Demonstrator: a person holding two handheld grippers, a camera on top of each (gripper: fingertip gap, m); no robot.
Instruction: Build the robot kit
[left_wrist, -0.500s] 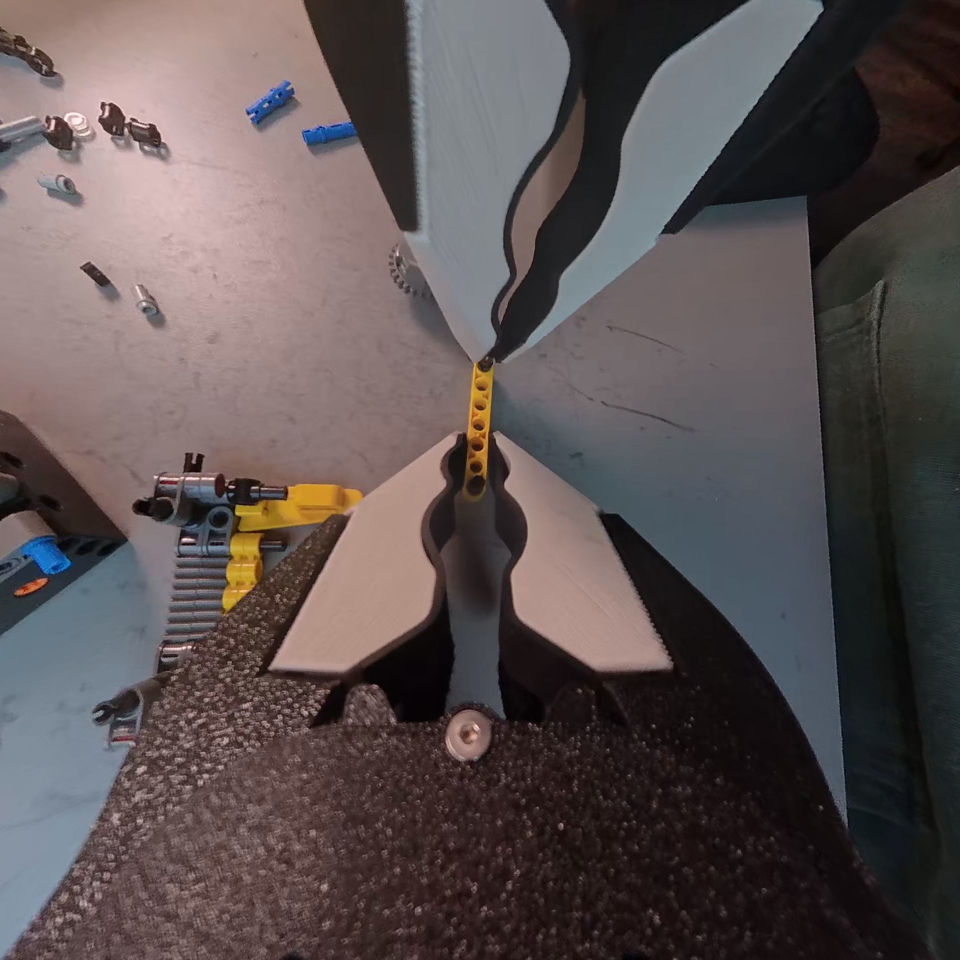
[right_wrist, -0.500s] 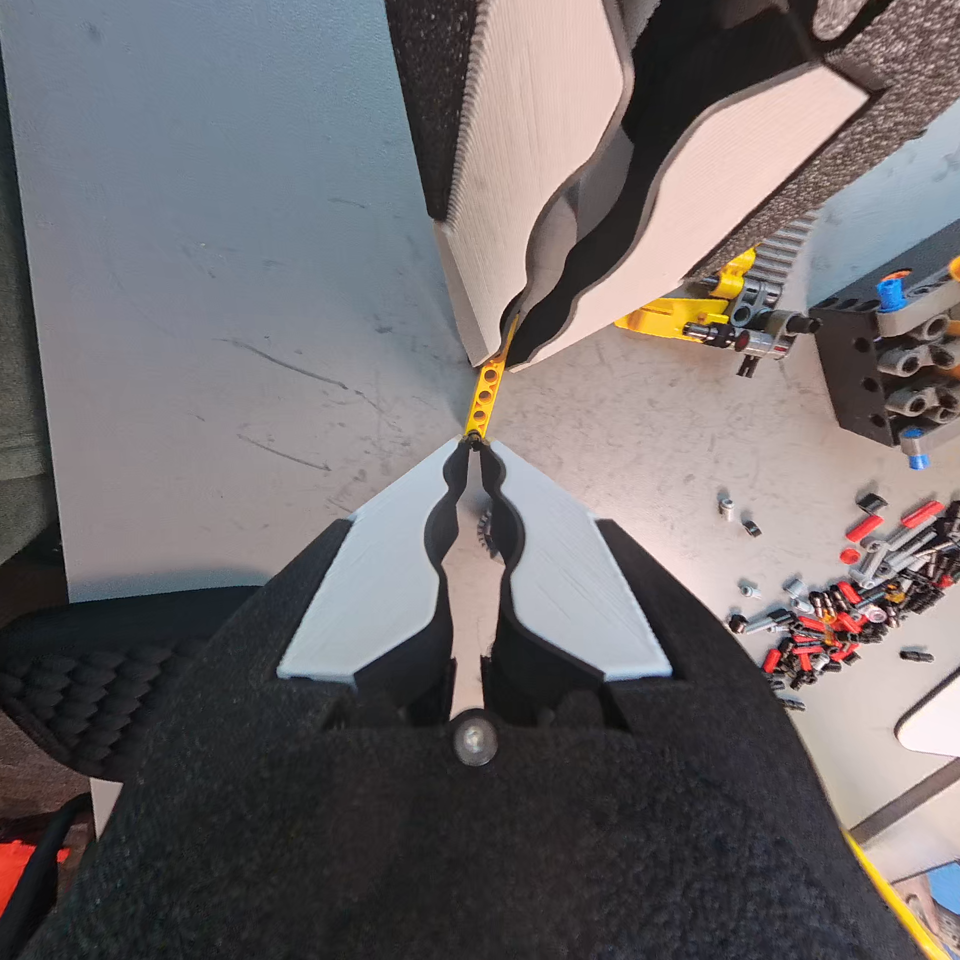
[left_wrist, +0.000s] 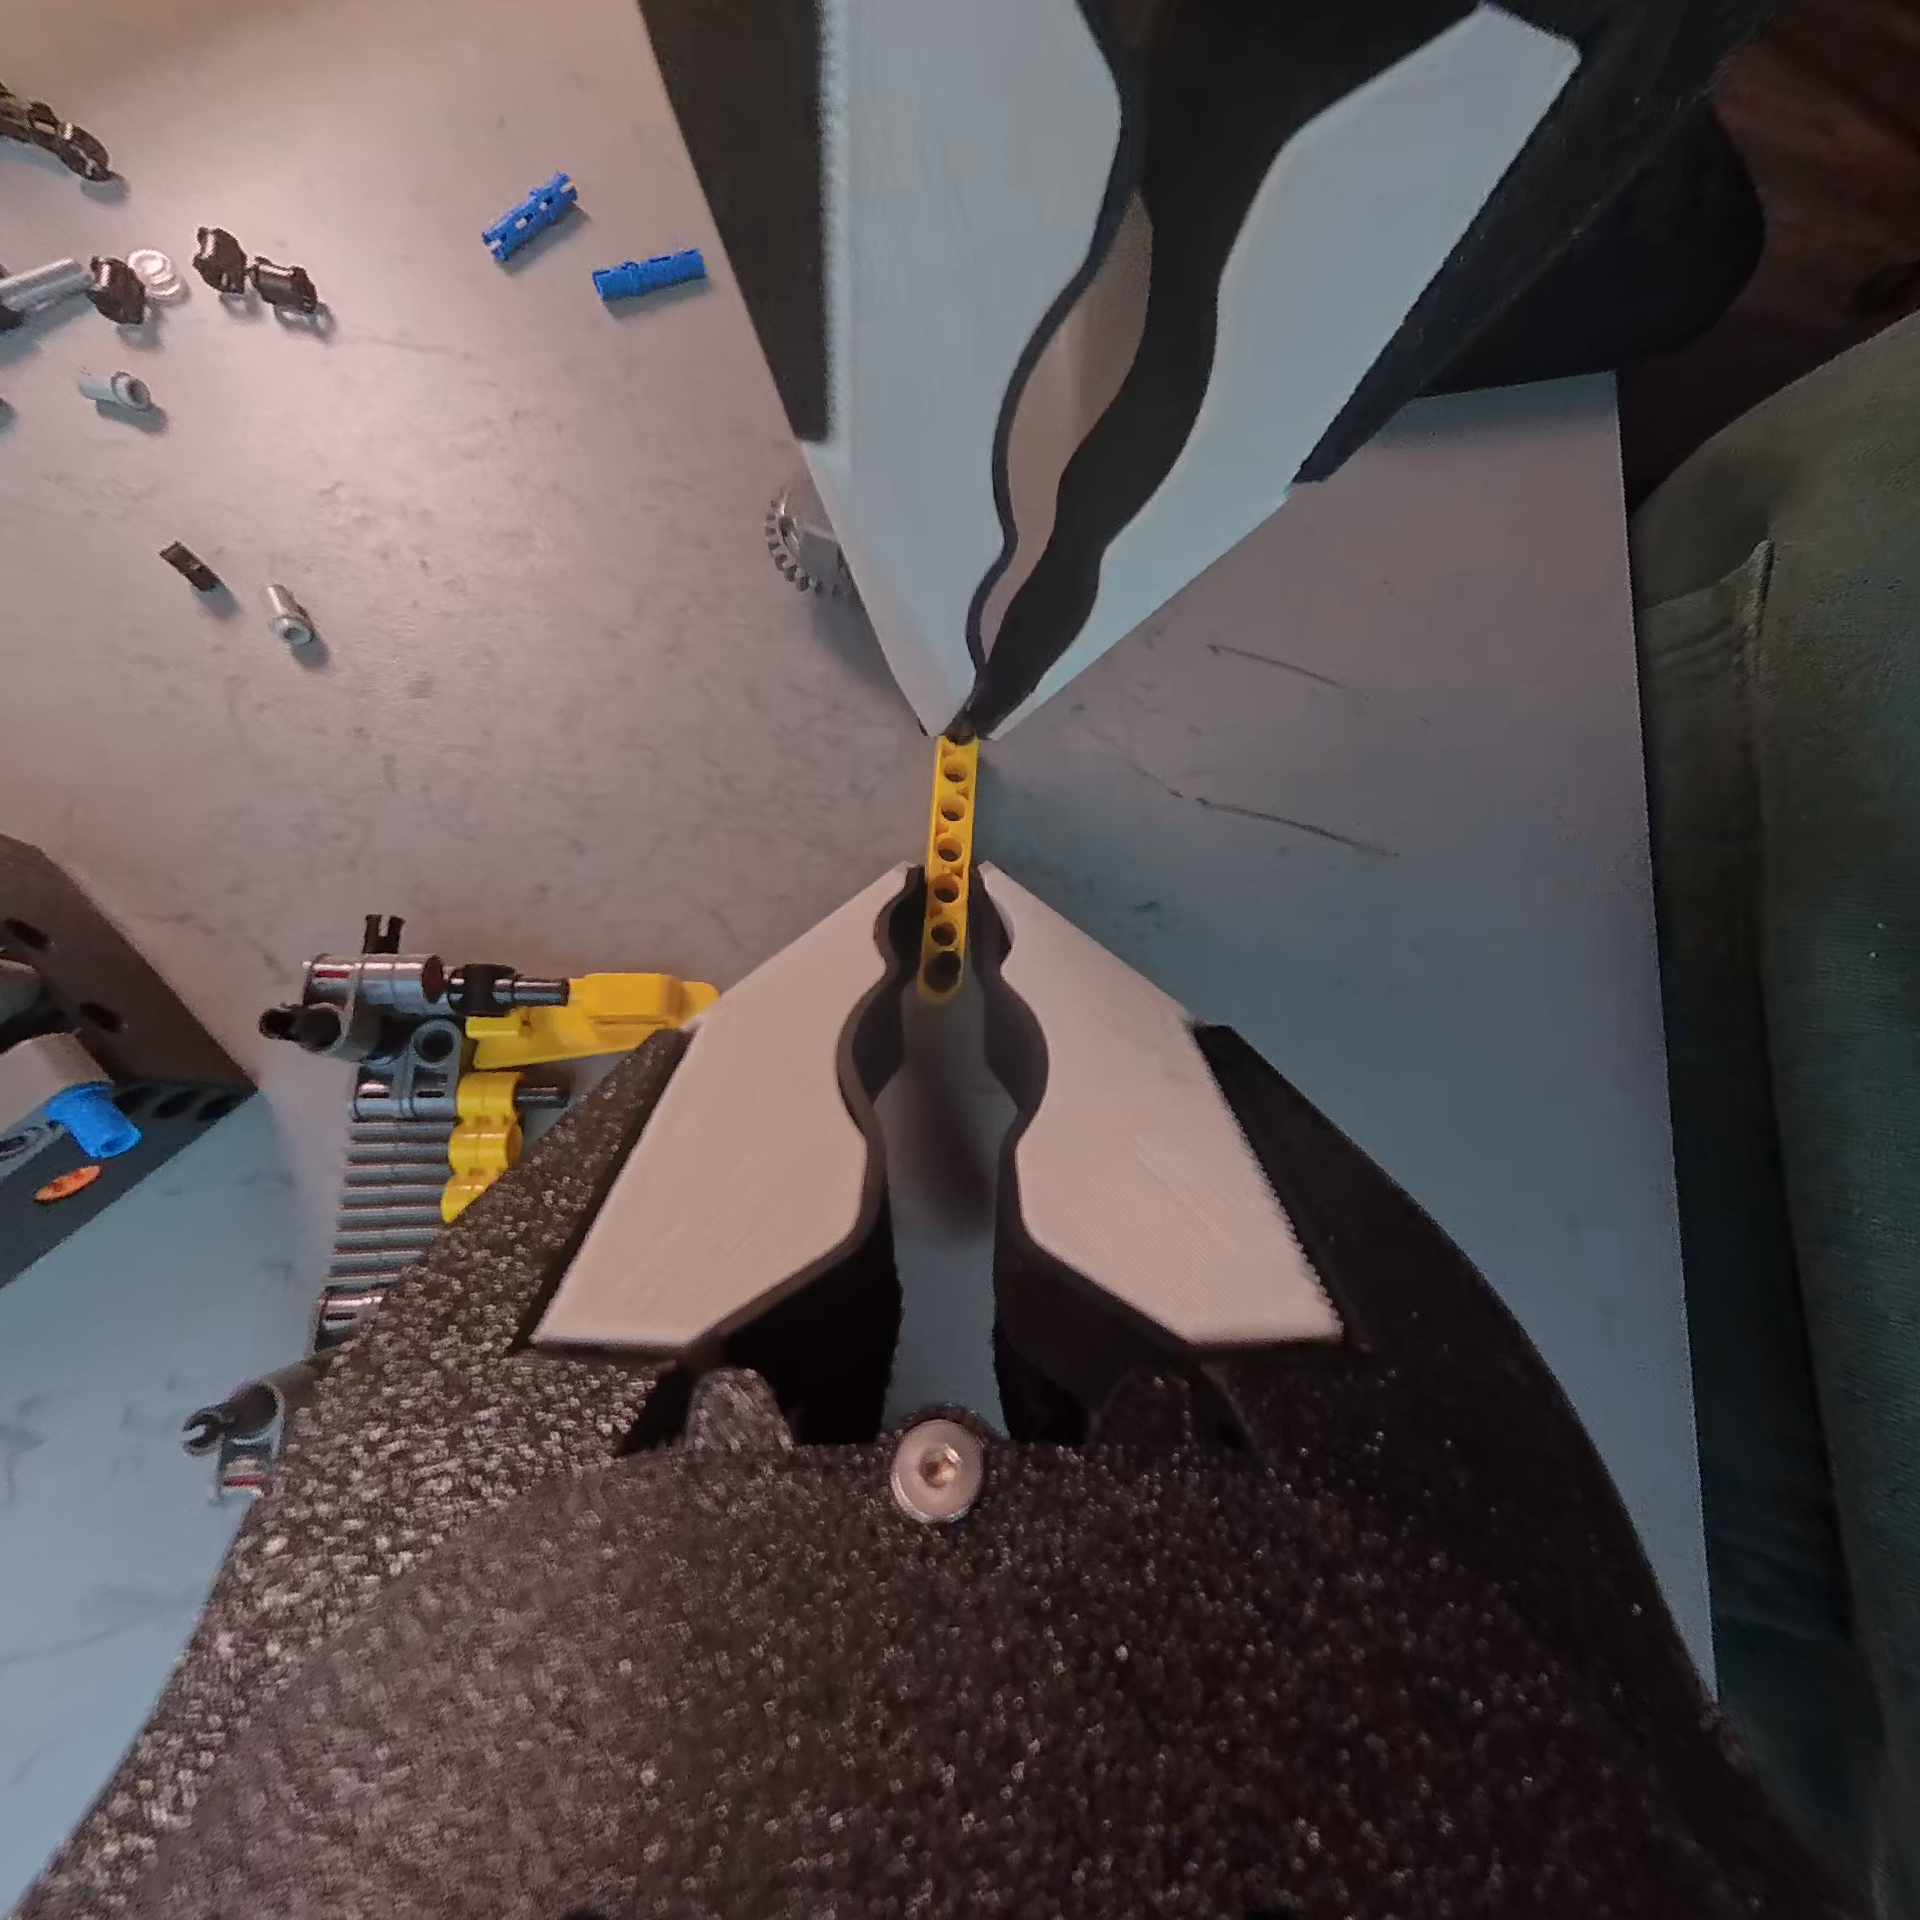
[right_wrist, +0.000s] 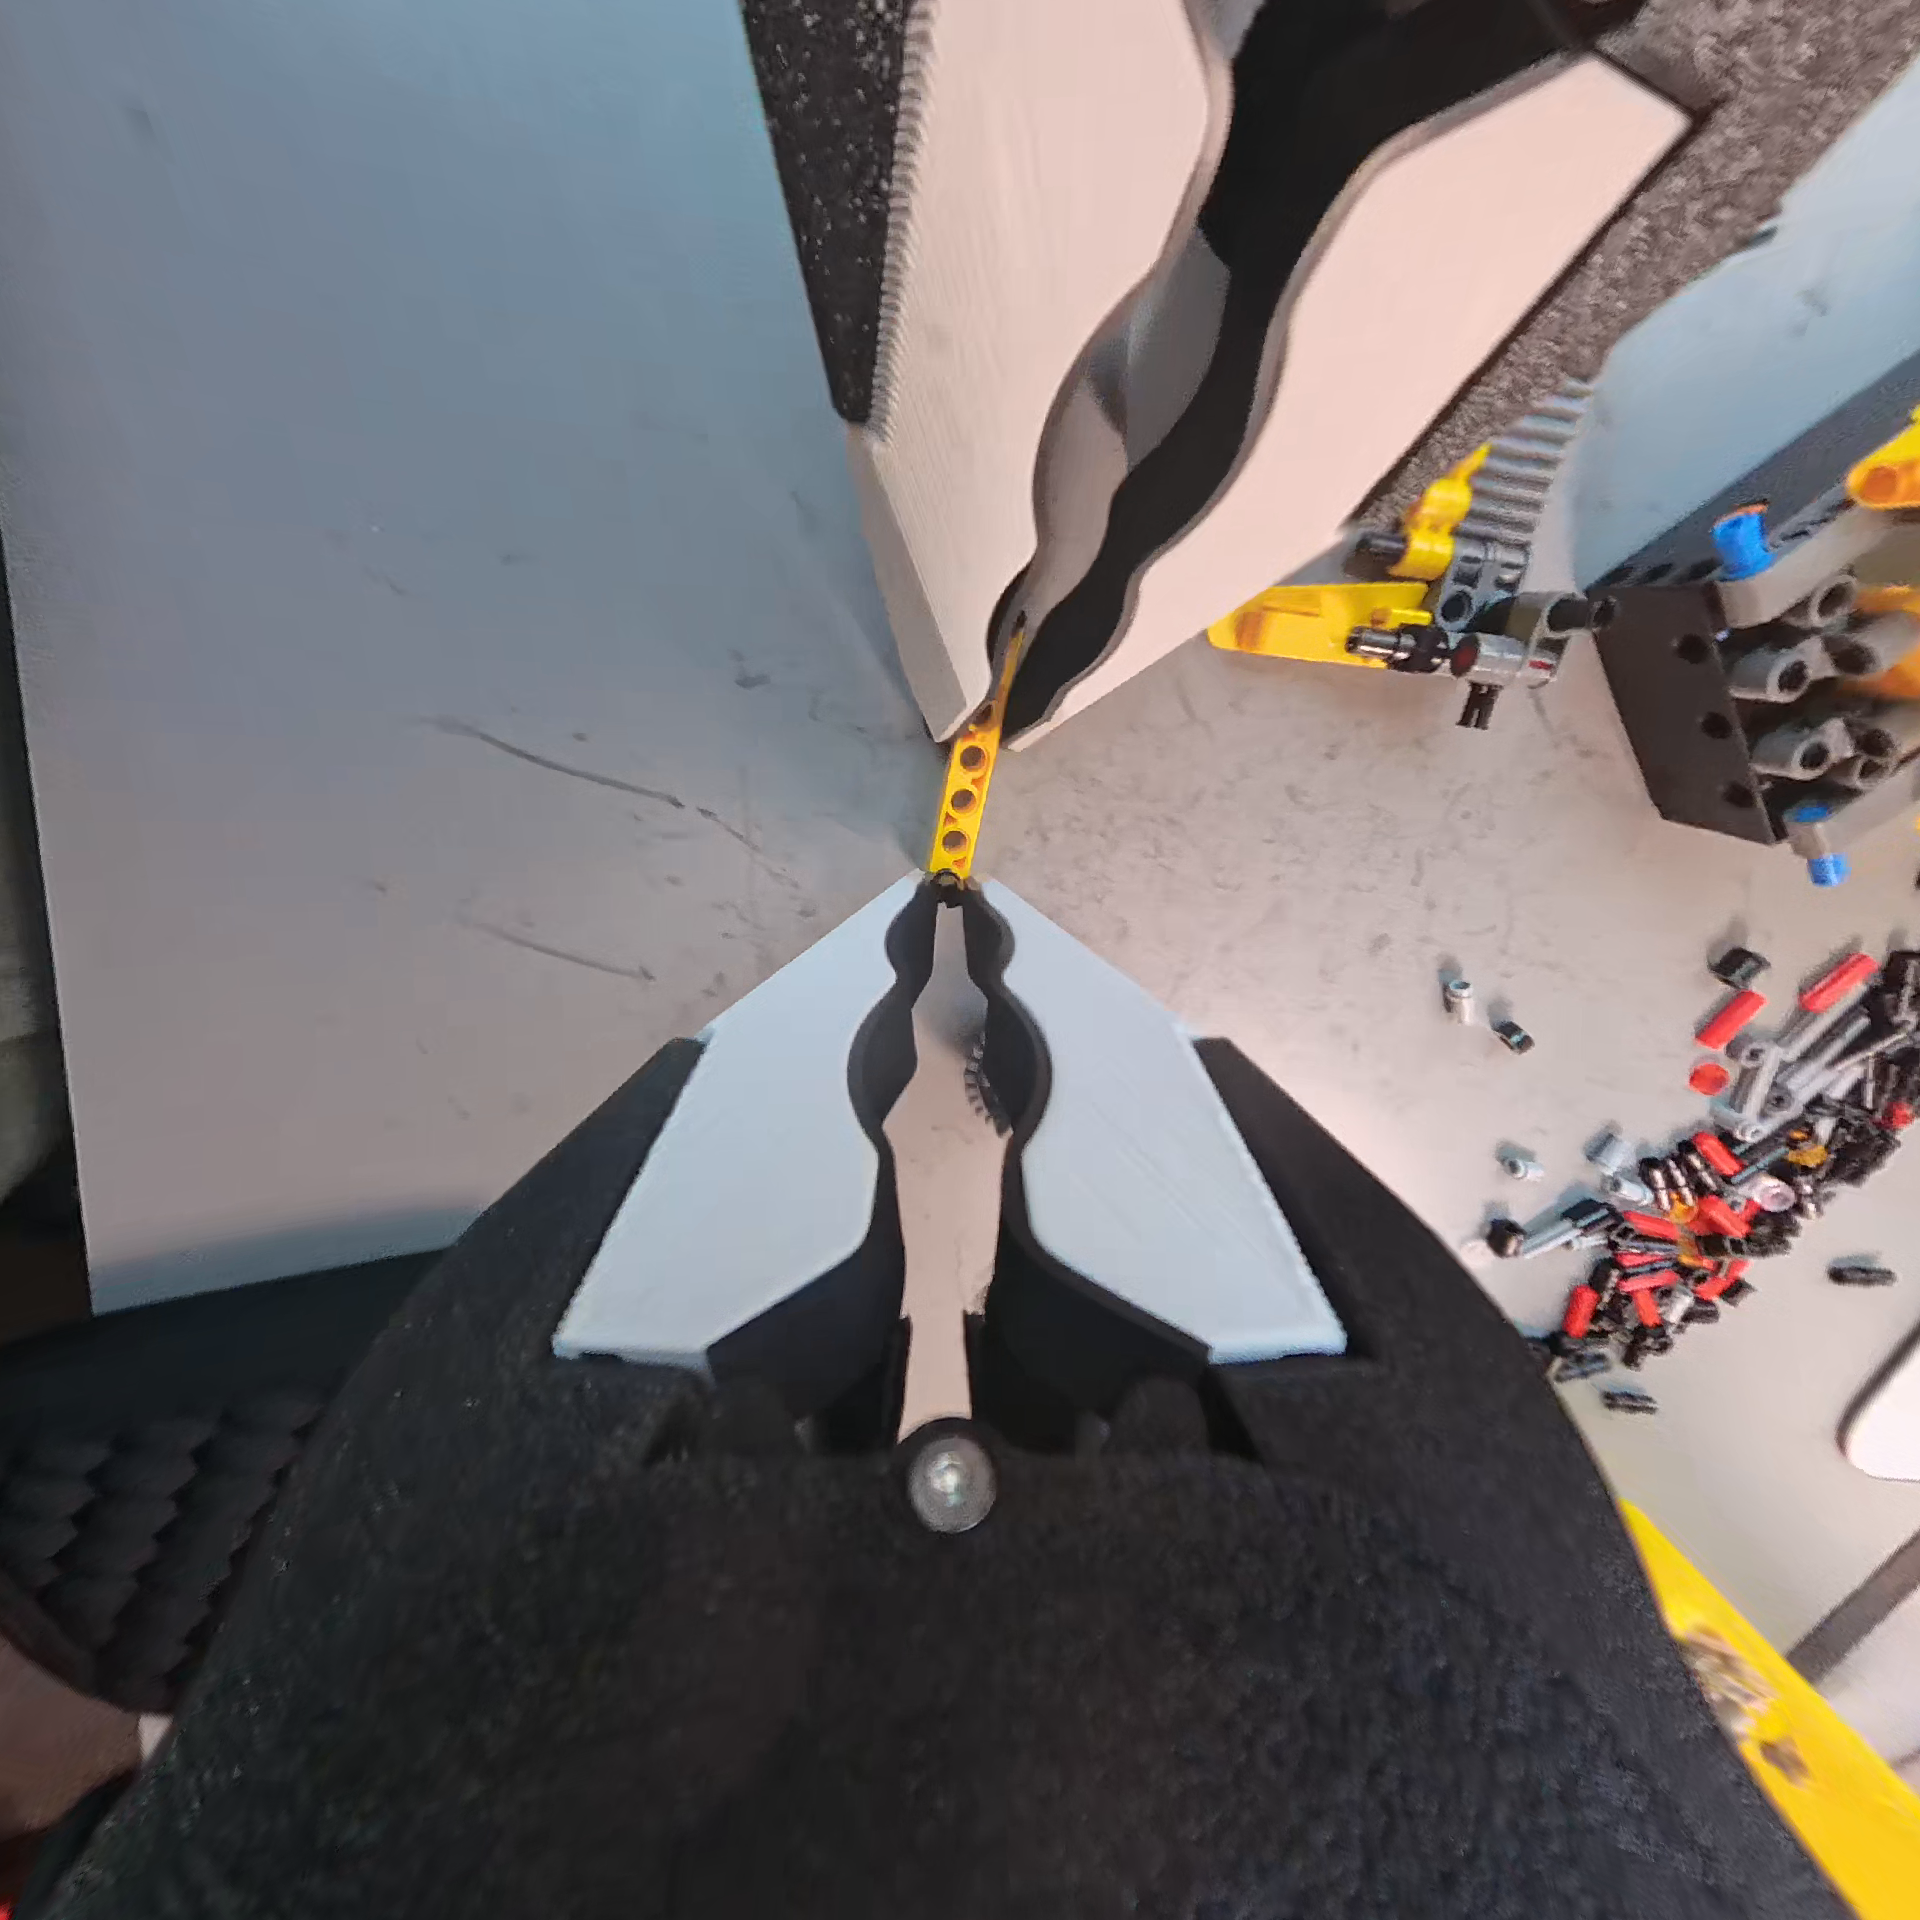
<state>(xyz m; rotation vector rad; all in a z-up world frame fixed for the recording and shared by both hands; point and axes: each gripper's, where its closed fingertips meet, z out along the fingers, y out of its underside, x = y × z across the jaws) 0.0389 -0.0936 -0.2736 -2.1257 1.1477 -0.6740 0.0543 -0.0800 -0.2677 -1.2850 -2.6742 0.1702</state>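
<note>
While both tools are hovering over the grey table (left_wrist: 1299, 1039), the left gripper (left_wrist: 948, 914) is clamping one end of a yellow perforated beam (left_wrist: 951, 852), a thin flat strip with a row of round holes down its length. The right gripper (right_wrist: 948, 891) is coming at it head-on, its tips pinched together on a tiny black pin (right_wrist: 945, 881) that's sitting right at the beam's far end; can't tell if the pin is actually in the hole. So the beam is hanging in the air between the two sets of tips. Off to the side, a yellow-and-grey toy assembly (left_wrist: 436, 1081) with a ribbed grey rack is lying on the table, a small grey gear (left_wrist: 795, 545) is peeking out beside the right gripper, and a heap of red and black pins (right_wrist: 1714, 1216) is spreading near the table's edge.
</note>
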